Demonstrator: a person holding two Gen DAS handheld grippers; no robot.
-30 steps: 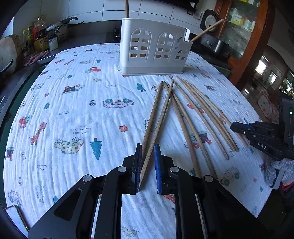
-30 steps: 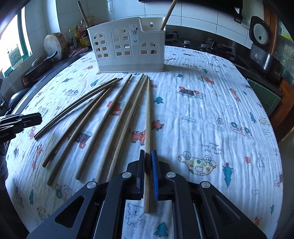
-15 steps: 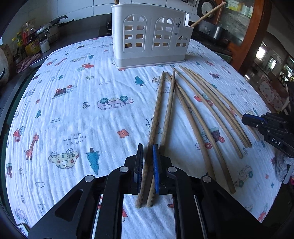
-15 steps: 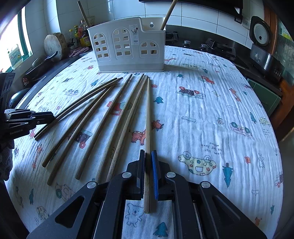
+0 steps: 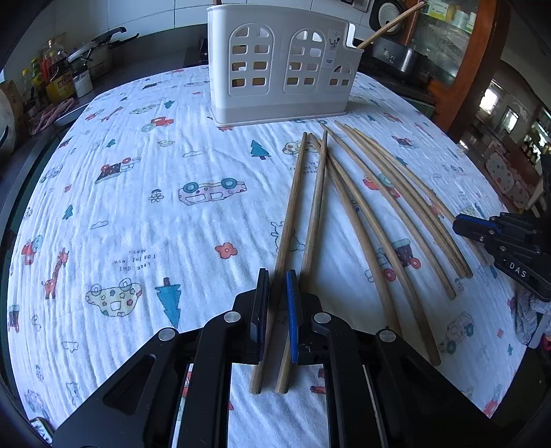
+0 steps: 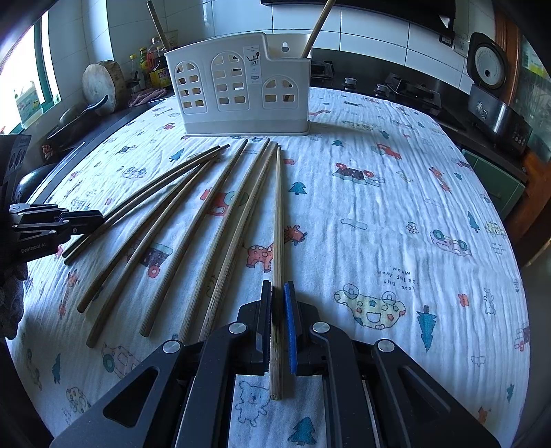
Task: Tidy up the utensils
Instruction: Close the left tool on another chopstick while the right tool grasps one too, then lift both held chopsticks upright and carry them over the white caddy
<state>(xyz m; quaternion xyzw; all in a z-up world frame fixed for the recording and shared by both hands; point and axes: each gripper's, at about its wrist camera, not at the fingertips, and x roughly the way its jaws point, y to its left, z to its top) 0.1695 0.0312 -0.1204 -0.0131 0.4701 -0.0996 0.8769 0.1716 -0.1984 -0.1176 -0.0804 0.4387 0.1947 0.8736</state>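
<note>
White plastic first: the utensil holder (image 5: 282, 69) stands at the far edge of the table, on a printed cloth (image 5: 137, 206), with one stick (image 5: 389, 24) already leaning out of its right end.

In the left wrist view, the loose wooden chopsticks fan out from just in front of the holder toward the near edge. The left tongs (image 5: 277, 275) have slid forward over the past second. They now straddle the outer chopstick (image 5: 292, 206), and its blunt end reaches back past the fingertips instead of stopping at them. Its neighbour (image 5: 316, 206) slips behind the blue pad. The pads sit close on either side of the outer chopstick, but I cannot tell whether they pinch it — it lies flat on the cloth. The other tongs show at the right edge of the table, low over the last sticks.

In the right wrist view, the right tongs (image 6: 278, 286) have not moved. Their pads are closed onto the straight chopstick (image 6: 278, 224), which fills the gap between them, and it too rests on the cloth. Five more chopsticks lie to its left.

By my reading both hands are now set on a stick each — lifting and carrying to the holder is what remains, and nearly the whole fan is yet to go.
</note>
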